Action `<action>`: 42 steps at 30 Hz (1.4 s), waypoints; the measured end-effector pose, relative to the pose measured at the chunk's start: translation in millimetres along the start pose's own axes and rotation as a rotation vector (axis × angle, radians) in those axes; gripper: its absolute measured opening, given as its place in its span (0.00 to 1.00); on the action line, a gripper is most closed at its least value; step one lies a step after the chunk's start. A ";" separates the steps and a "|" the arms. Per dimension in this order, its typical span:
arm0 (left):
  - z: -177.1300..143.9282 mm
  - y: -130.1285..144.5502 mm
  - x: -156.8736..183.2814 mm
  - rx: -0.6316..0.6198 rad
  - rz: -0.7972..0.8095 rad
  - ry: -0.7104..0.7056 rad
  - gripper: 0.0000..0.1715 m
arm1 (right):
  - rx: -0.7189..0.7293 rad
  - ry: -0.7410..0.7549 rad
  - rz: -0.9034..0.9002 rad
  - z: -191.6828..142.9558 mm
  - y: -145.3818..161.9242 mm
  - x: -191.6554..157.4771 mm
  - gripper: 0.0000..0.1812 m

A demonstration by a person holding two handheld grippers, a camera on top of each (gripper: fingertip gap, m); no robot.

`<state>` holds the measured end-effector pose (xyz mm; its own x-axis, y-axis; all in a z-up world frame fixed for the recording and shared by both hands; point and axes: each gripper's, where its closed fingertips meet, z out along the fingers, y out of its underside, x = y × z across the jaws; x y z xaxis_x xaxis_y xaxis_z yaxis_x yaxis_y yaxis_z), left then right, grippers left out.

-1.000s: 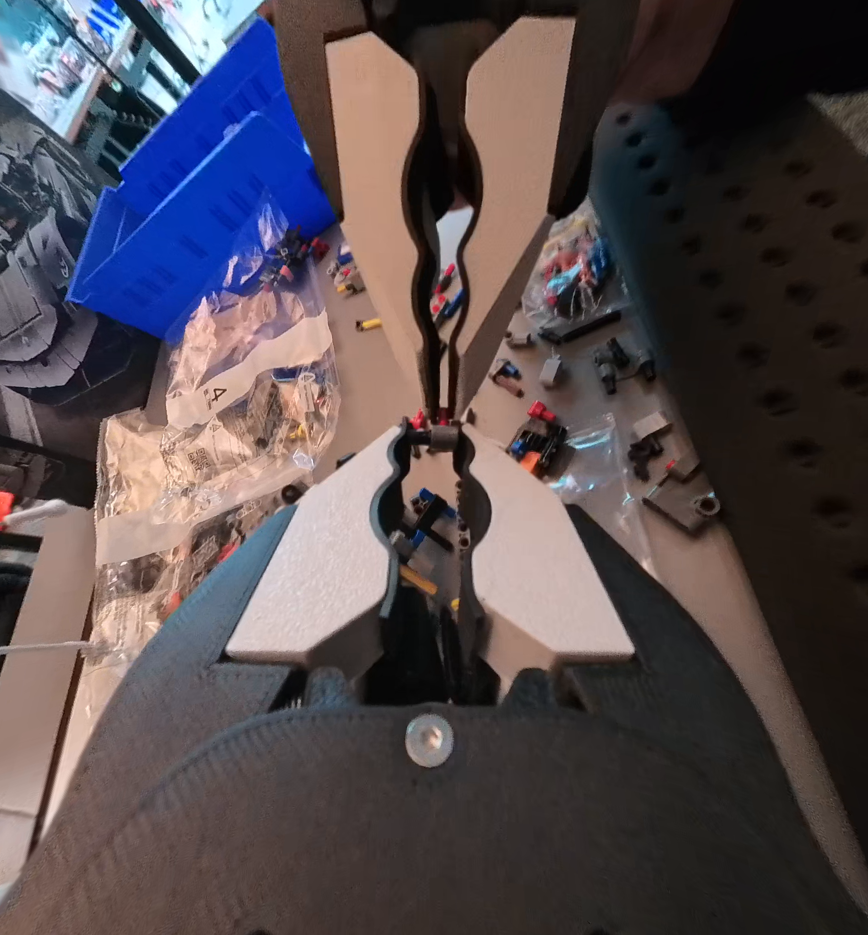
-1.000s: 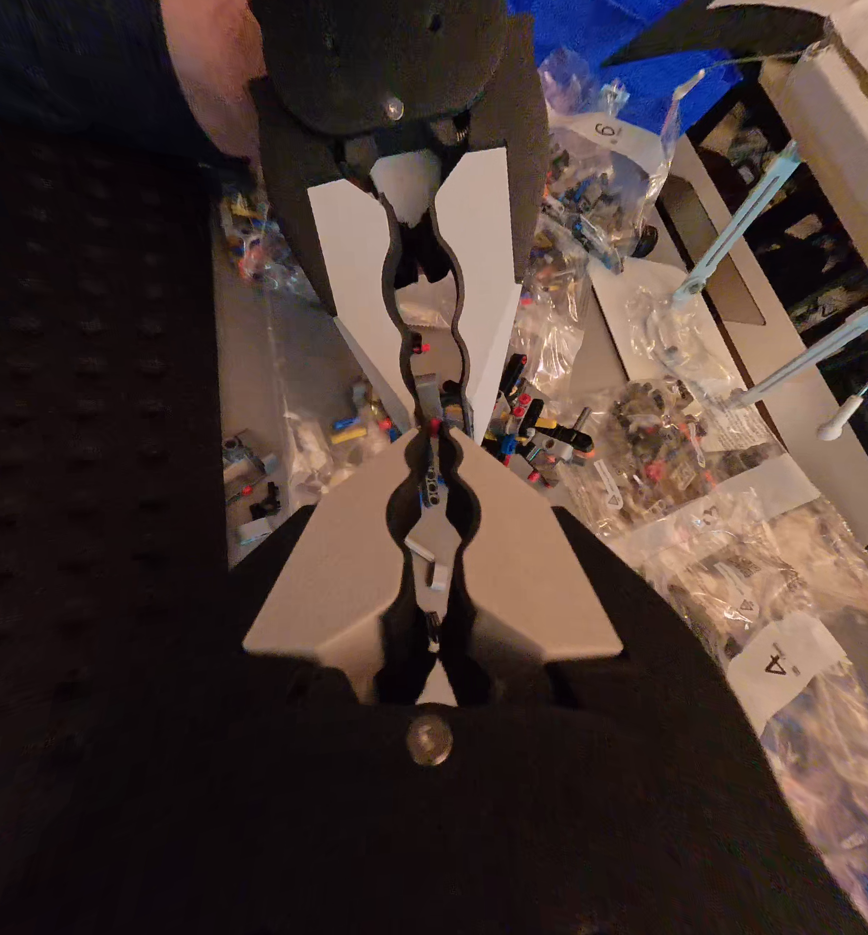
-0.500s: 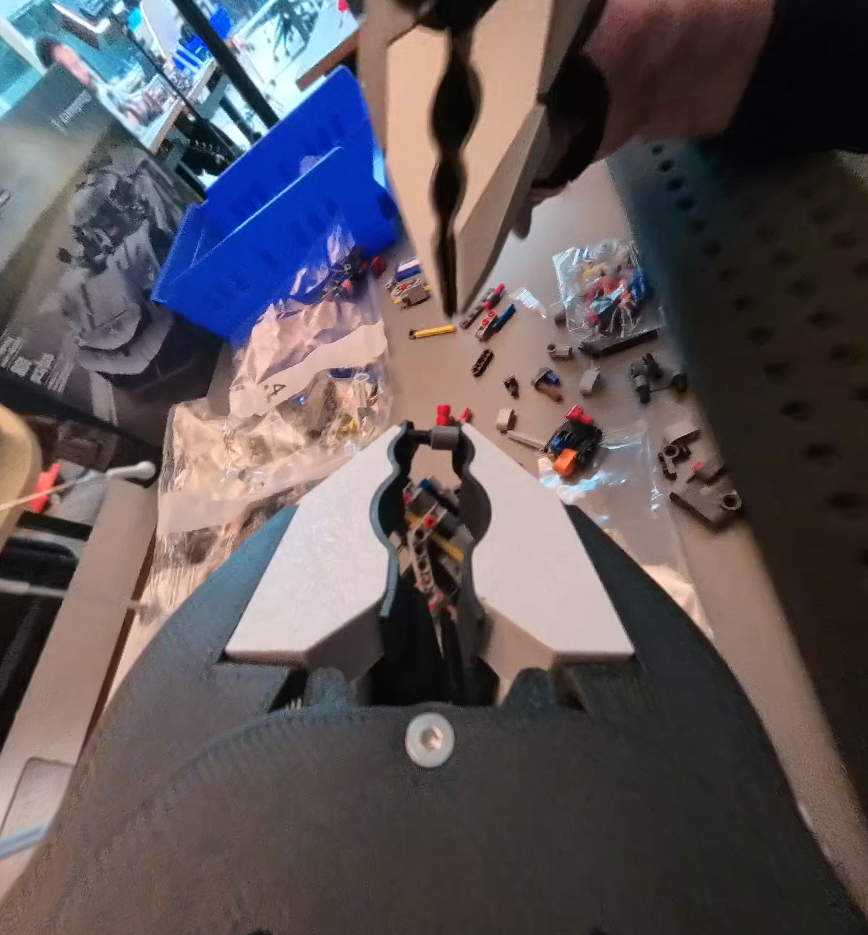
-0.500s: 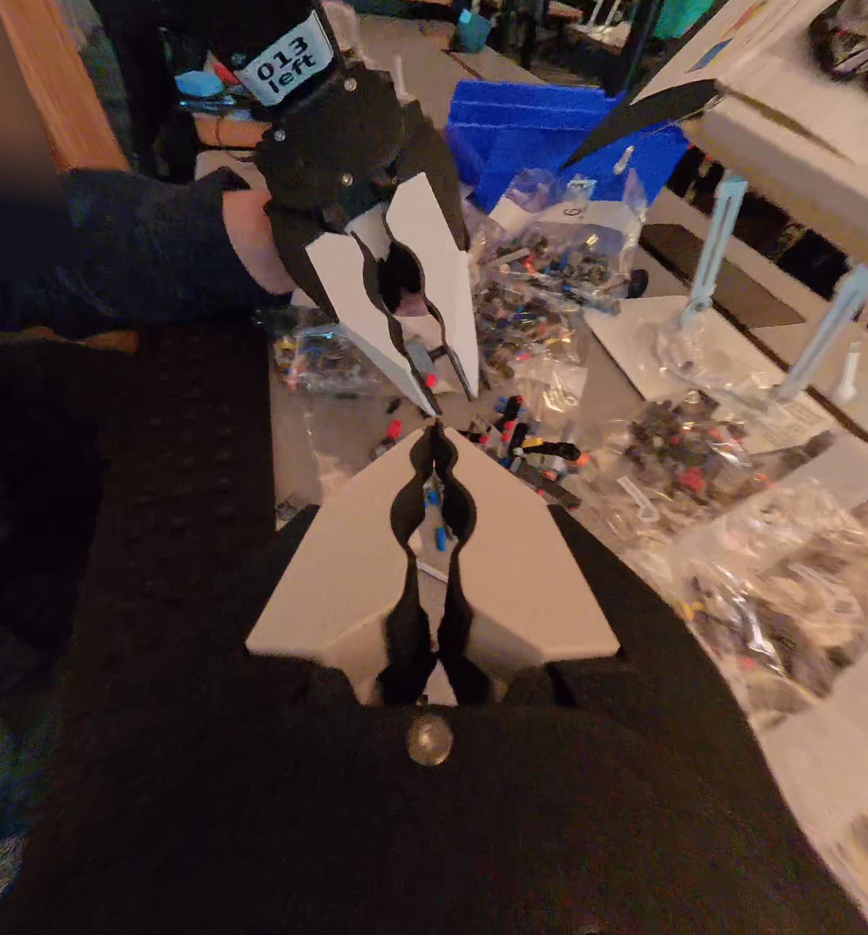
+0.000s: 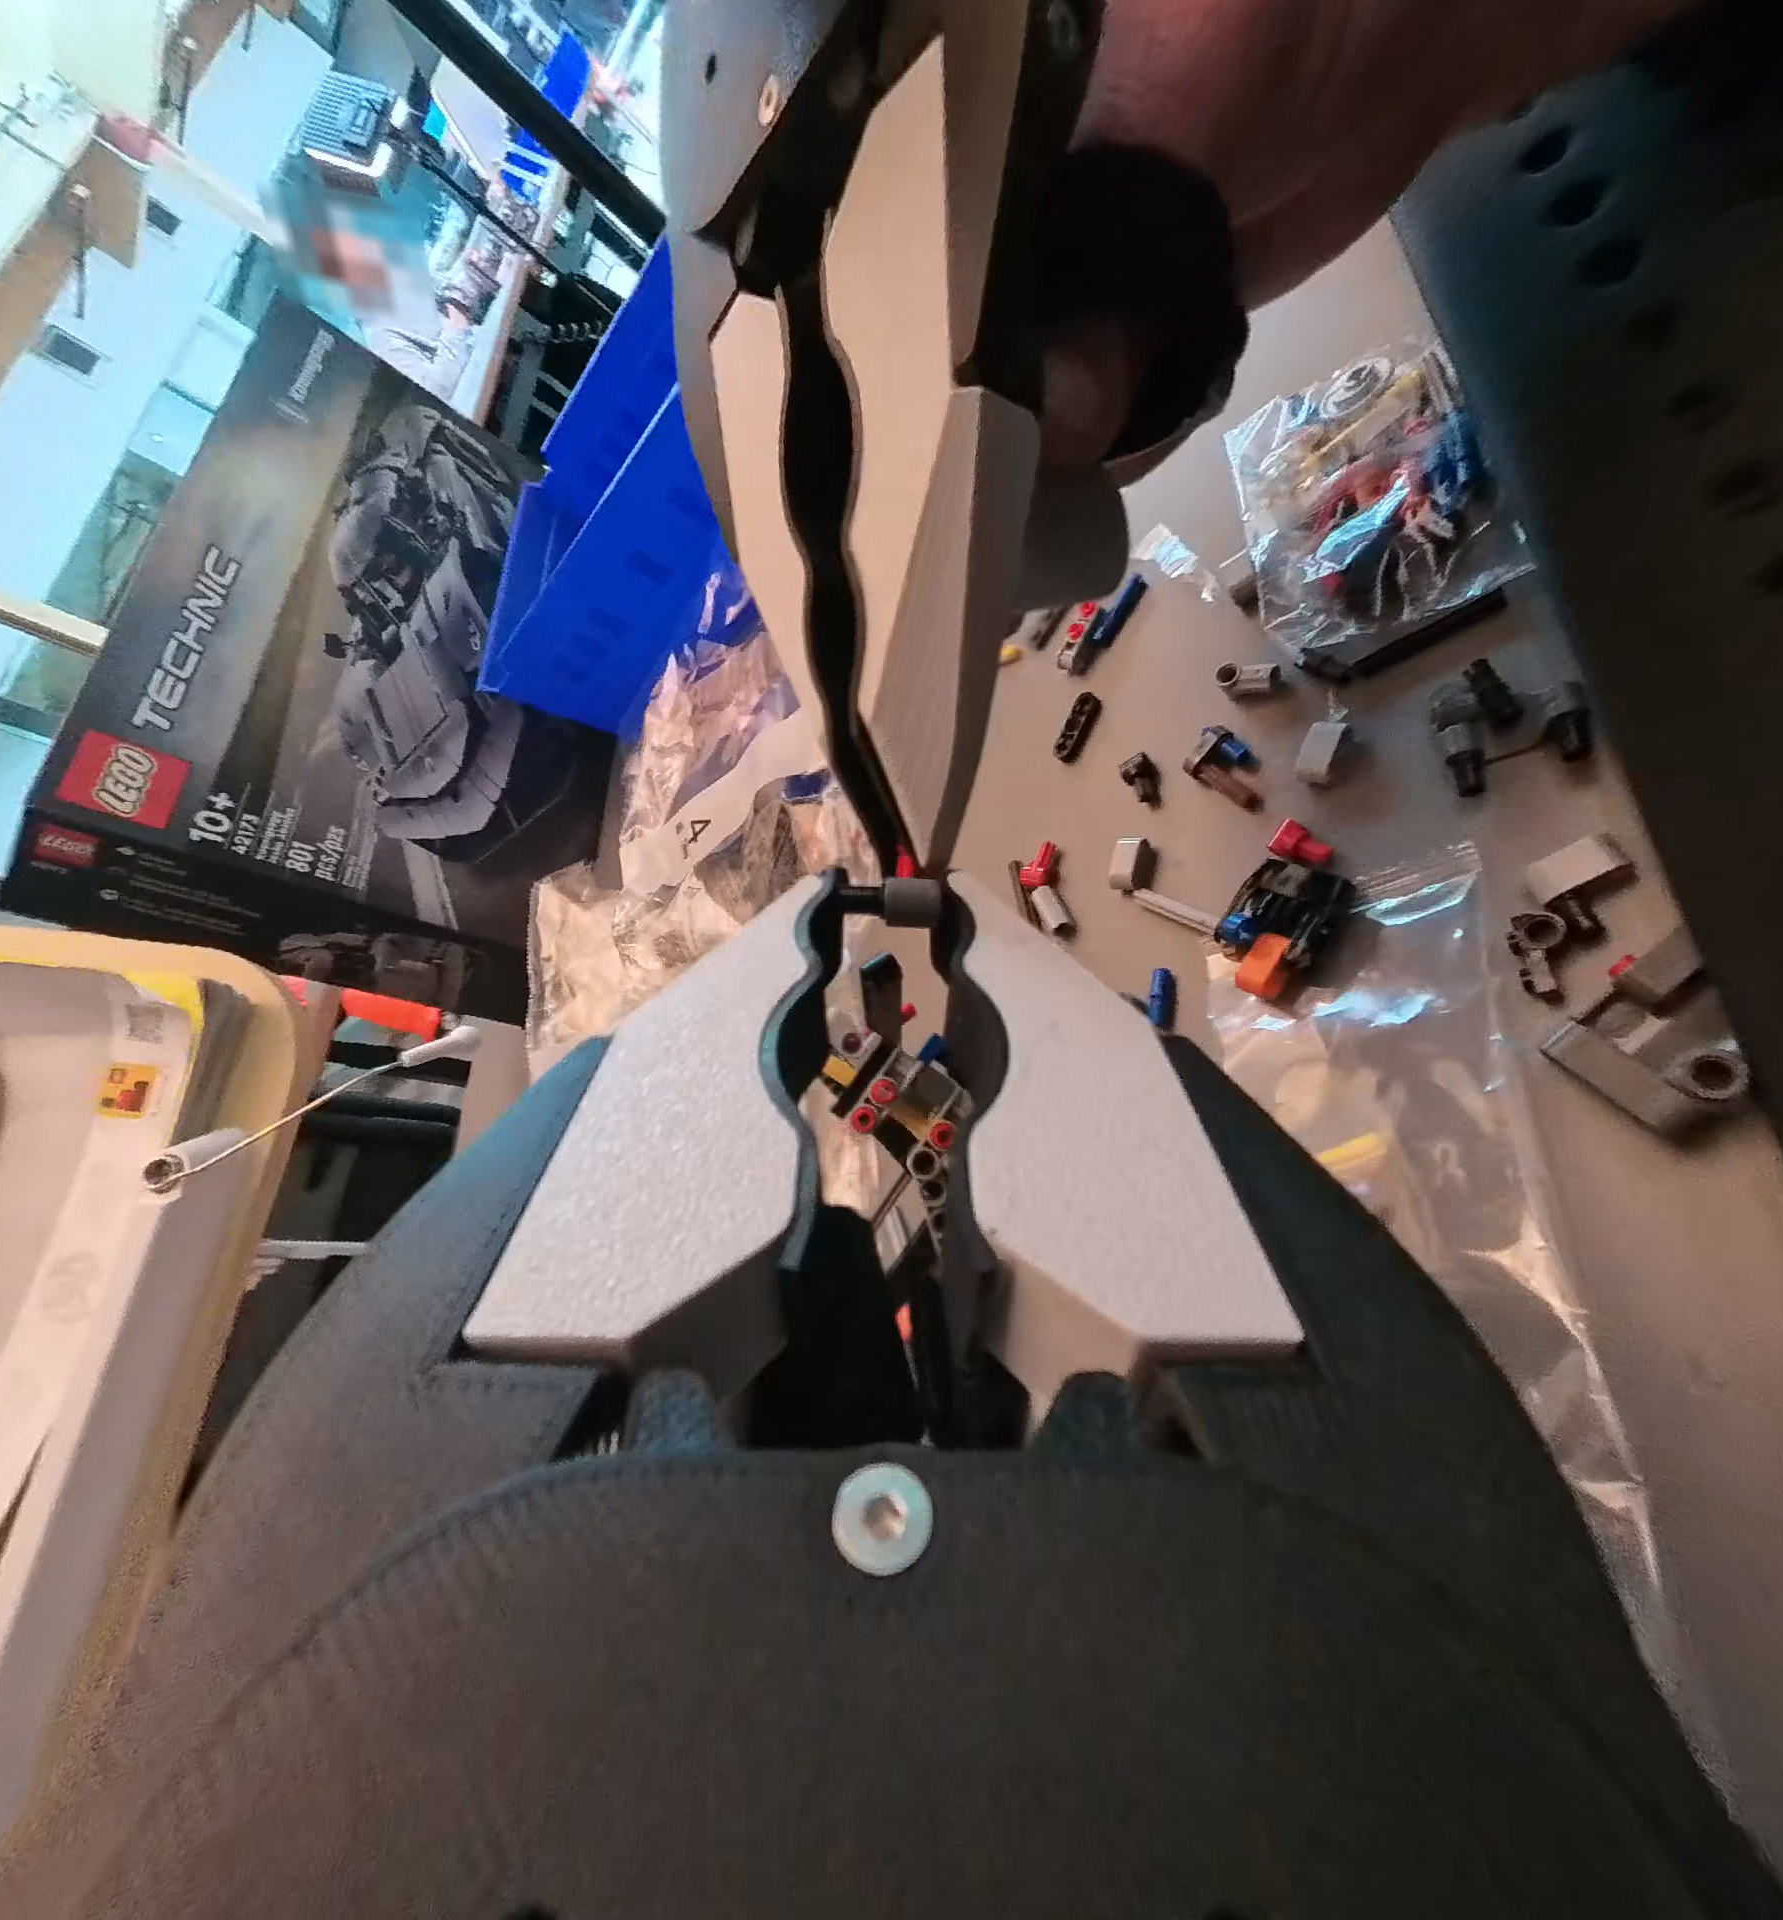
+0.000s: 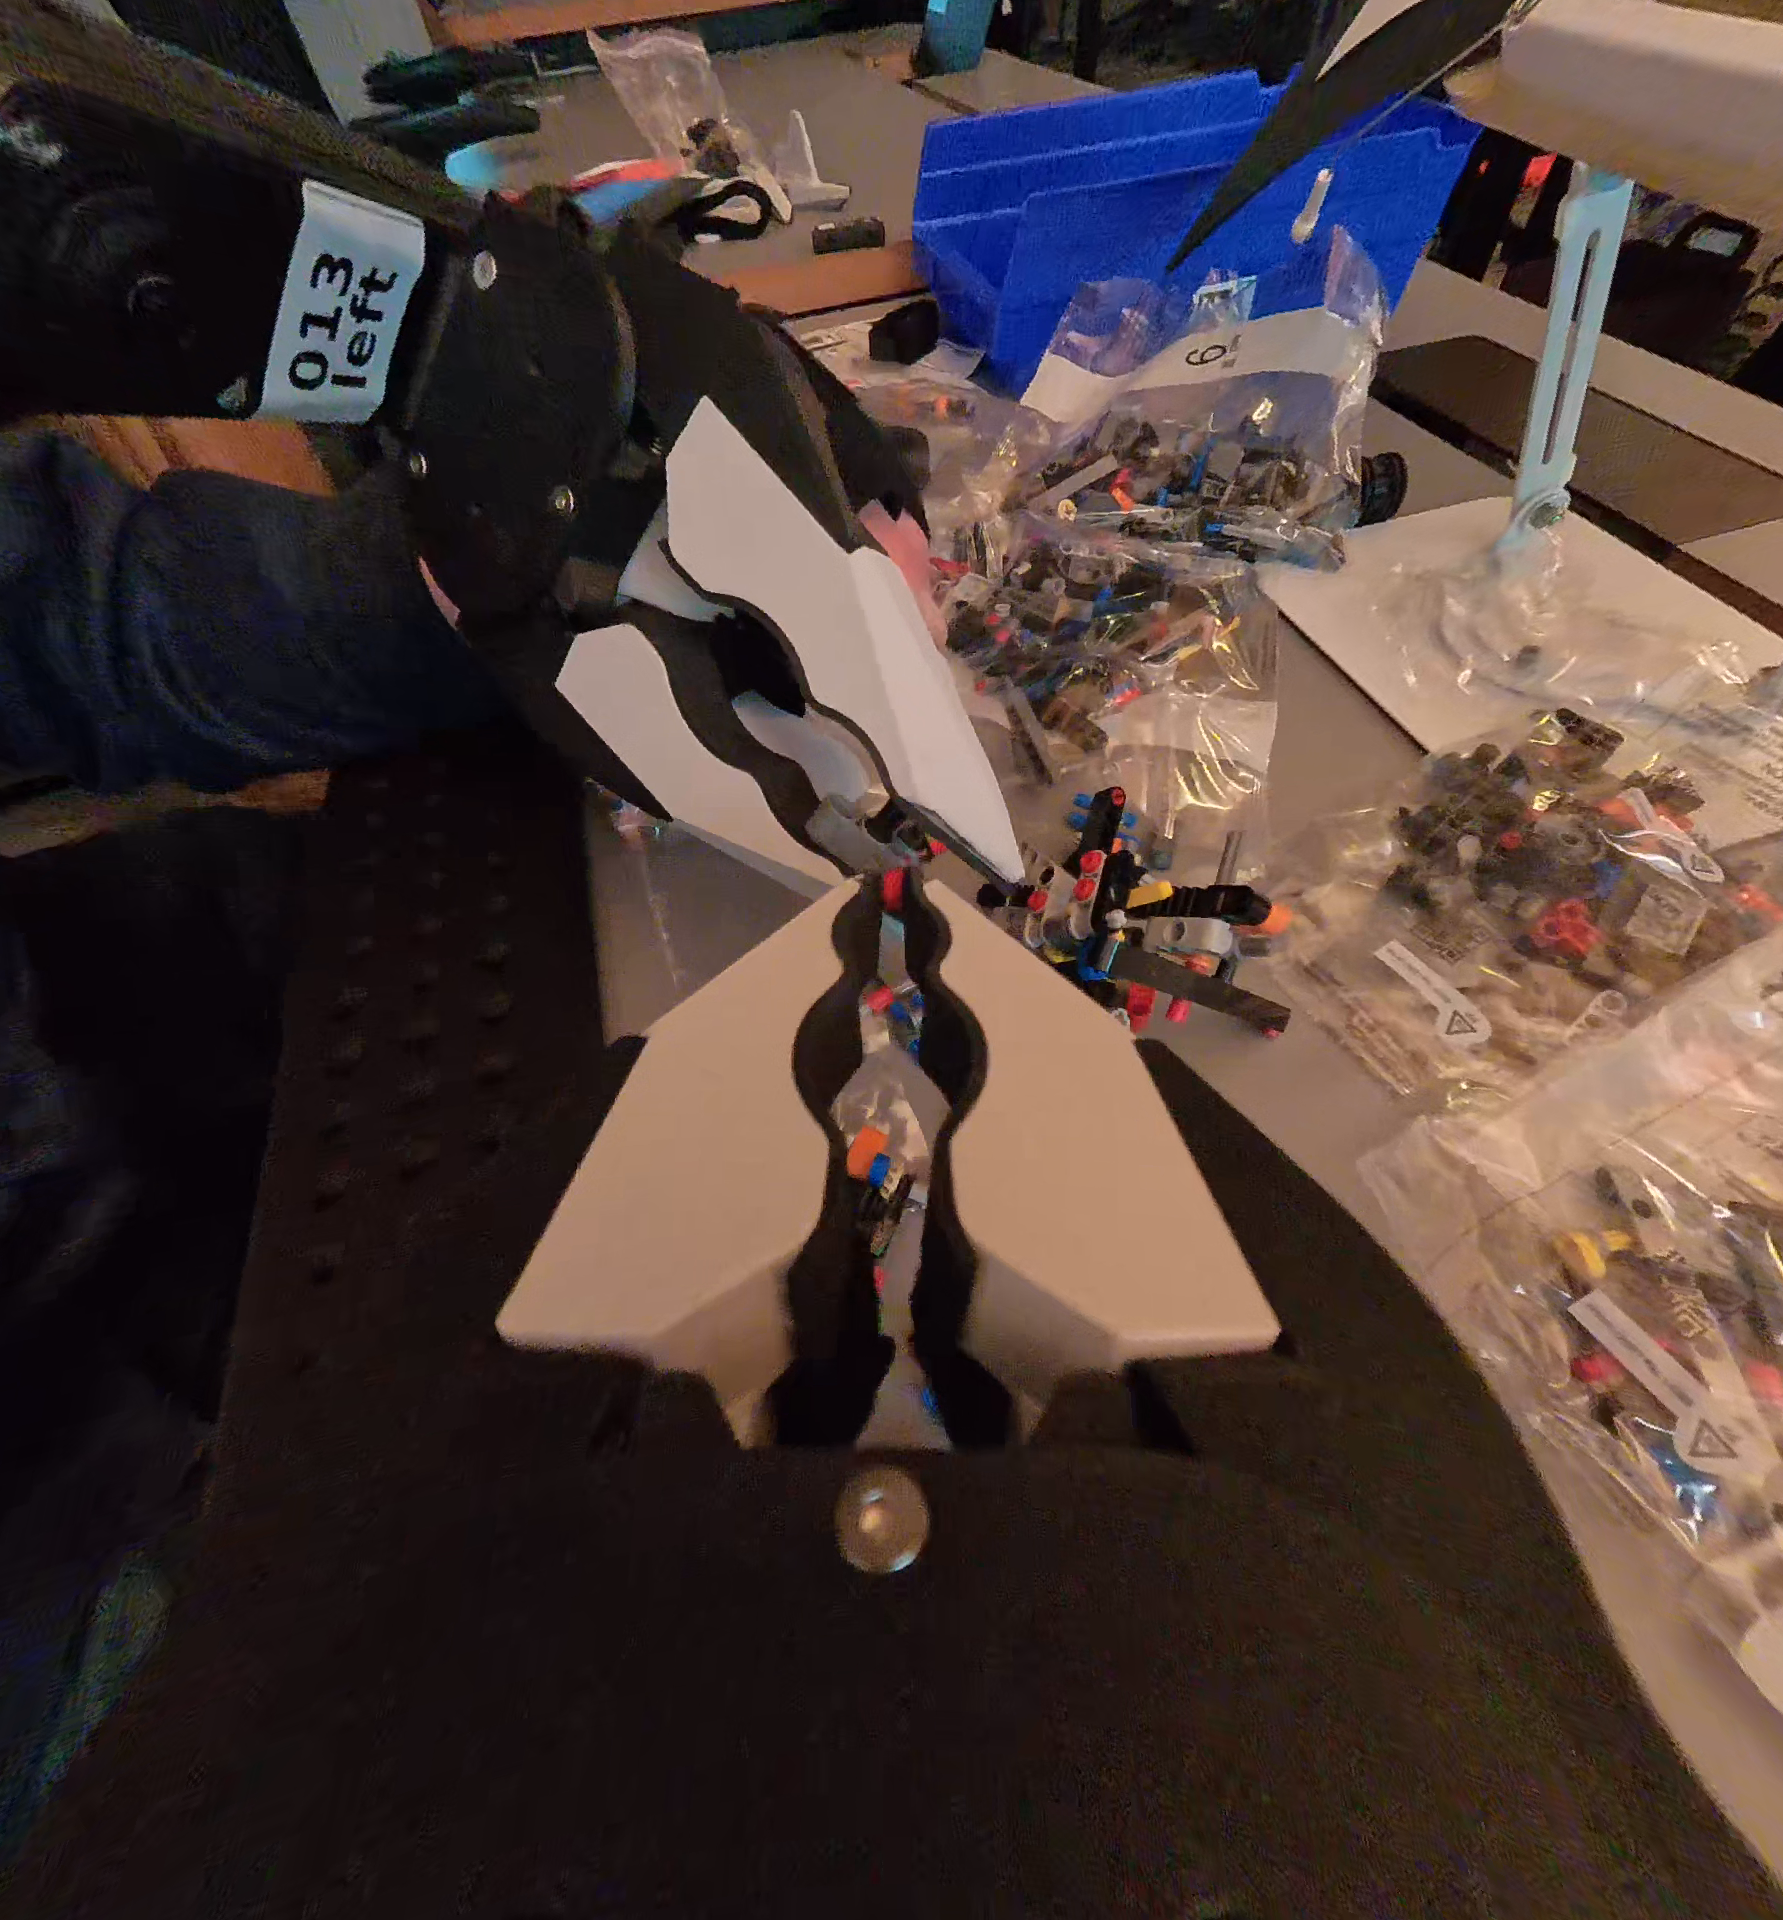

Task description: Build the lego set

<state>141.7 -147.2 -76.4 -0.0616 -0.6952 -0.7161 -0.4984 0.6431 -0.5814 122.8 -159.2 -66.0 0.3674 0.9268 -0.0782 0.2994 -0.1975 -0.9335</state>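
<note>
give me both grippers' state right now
Left gripper: shut on a small grey connector.
Right gripper: shut on a small red pin.

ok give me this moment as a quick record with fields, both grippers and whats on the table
left gripper: shut on a small grey cylindrical lego connector with a black pin
right gripper: shut on a small red lego pin
relation: fingers tip to tip, the two parts close together
half-built black and grey lego assembly: on the grey table, beside the right gripper
blue plastic bins: at the far side
clear numbered parts bags: unopened, spread around
loose pieces: scattered on the table
</note>
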 end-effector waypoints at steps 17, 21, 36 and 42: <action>-19.0 15.4 -28.6 -0.053 -0.051 -0.090 0.09 | 0.087 0.072 0.072 -58.1 -6.2 25.3 0.00; -4.6 11.5 -5.0 -0.036 0.015 -0.020 0.09 | -0.126 0.021 -0.006 -23.3 28.5 9.9 0.00; -0.1 -7.7 9.4 0.095 -0.044 0.064 0.09 | -0.071 -0.087 0.064 -5.3 22.9 -0.2 0.04; -4.3 -17.8 2.3 0.163 -0.071 0.033 0.09 | 0.073 -0.204 0.212 -14.3 3.7 -3.8 0.10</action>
<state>146.8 -161.6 -66.0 -0.0614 -0.7492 -0.6595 -0.3560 0.6338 -0.6867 135.0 -168.0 -64.1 0.2286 0.9137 -0.3361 0.1683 -0.3771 -0.9107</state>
